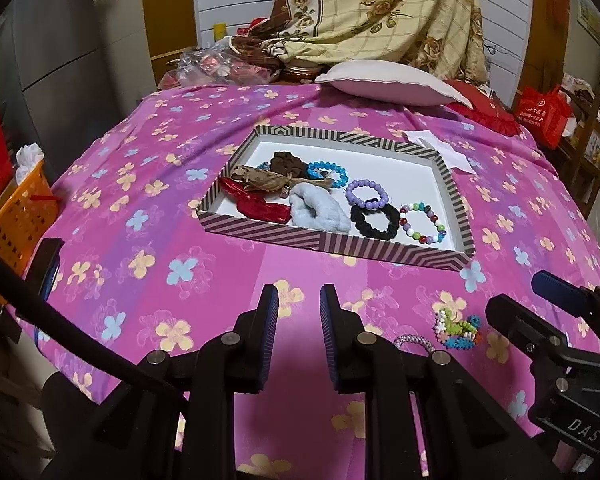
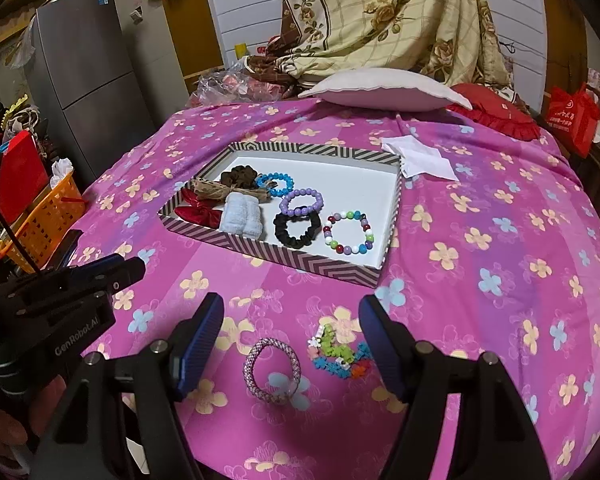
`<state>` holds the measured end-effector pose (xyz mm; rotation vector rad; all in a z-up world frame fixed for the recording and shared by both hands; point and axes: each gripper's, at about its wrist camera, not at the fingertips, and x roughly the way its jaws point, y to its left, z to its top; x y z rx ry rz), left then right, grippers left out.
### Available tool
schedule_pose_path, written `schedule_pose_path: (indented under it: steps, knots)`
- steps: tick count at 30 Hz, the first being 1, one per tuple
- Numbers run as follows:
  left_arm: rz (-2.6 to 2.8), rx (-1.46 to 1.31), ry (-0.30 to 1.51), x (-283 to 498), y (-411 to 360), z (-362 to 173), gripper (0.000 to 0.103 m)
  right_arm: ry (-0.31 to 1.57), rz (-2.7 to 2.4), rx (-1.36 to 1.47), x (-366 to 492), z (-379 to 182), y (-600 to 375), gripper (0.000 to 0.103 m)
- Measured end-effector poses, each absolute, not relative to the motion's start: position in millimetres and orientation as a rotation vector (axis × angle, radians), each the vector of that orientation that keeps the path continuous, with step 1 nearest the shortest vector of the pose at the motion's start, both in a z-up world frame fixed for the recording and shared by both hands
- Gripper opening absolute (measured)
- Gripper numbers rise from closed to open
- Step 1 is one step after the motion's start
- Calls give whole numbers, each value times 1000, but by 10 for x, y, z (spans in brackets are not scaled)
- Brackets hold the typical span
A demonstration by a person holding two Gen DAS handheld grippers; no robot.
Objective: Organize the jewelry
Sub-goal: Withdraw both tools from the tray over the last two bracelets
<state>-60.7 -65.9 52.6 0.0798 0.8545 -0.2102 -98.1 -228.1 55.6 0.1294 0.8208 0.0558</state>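
Observation:
A striped tray (image 2: pixel 280 257) with a white floor lies mid-bed. In it are scrunchies, bows, a blue bead bracelet (image 2: pixel 275 184), a purple one (image 2: pixel 302 202) and a multicolour one (image 2: pixel 350 232). On the pink flowered cloth in front of the tray lie a pink woven bracelet (image 2: pixel 271 370) and a flower-bead bracelet (image 2: pixel 340 354). My right gripper (image 2: pixel 291 304) hovers just above these two with its jaws opening and its pads touching nothing. My left gripper (image 1: pixel 299 300) stands open over bare cloth, to the left of the pink bracelet (image 1: pixel 414 342) and the flower-bead bracelet (image 1: pixel 458 328).
A white pillow (image 2: pixel 384 90), a red cushion (image 2: pixel 496 114) and a draped floral blanket (image 2: pixel 380 16) sit at the far end of the bed. A white paper (image 2: pixel 420 158) lies by the tray's far right corner. An orange basket (image 2: pixel 46 220) and a grey fridge (image 2: pixel 84 72) stand to the left.

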Motion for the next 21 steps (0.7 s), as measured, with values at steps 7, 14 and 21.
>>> schedule_pose_path:
  steps: [7,14,21]
  knots:
    - [-217,87,859,-643,-692,511,42,821,50,132,-1030,574,-2349,74]
    - [-242,73,900,-631,-687,431,42,835,27,141,-1006,524,-2484,74]
    - [-370,22,1018,-606,-768,196,48,896,-36,167,-978,246,-2775,74]
